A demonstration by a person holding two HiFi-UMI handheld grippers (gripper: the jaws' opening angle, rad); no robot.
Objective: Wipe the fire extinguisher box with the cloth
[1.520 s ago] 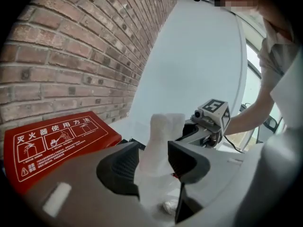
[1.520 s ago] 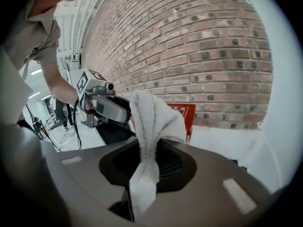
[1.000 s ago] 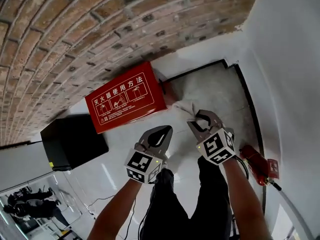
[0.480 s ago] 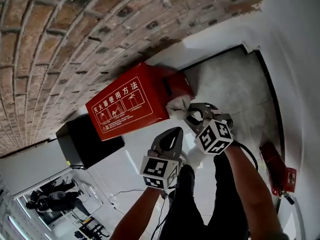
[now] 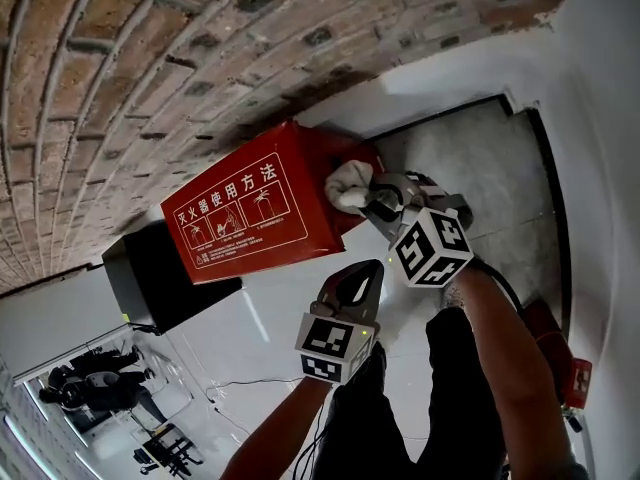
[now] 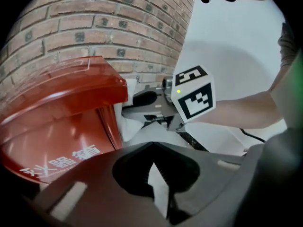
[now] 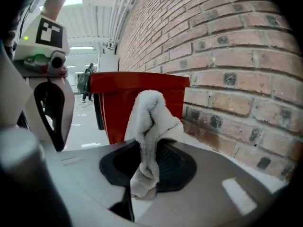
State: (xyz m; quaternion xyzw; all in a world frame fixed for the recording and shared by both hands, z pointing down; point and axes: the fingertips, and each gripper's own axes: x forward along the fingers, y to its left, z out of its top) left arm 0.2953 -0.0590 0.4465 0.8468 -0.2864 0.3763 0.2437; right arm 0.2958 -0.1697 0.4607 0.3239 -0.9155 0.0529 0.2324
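Observation:
The red fire extinguisher box [image 5: 250, 208] stands on the floor against the brick wall, with white print on its face. My right gripper [image 5: 368, 198] is shut on a white cloth [image 5: 348, 183] and holds it against the box's right end. In the right gripper view the cloth [image 7: 149, 122] stands bunched between the jaws in front of the red box [image 7: 118, 108]. My left gripper [image 5: 374, 268] hangs shut and holds nothing, below the right one and nearer the person. The left gripper view shows the box [image 6: 61, 122] and the right gripper's marker cube [image 6: 191, 98].
A black box [image 5: 160, 278] sits left of the red one. A red fire extinguisher [image 5: 560, 353] lies on the floor at the right, near the white wall. The brick wall [image 5: 150, 68] runs behind the box. People [image 5: 85, 393] stand far off.
My right gripper has carried the cloth left onto the red box's right end. The left gripper has dropped lower and drawn back toward the person.

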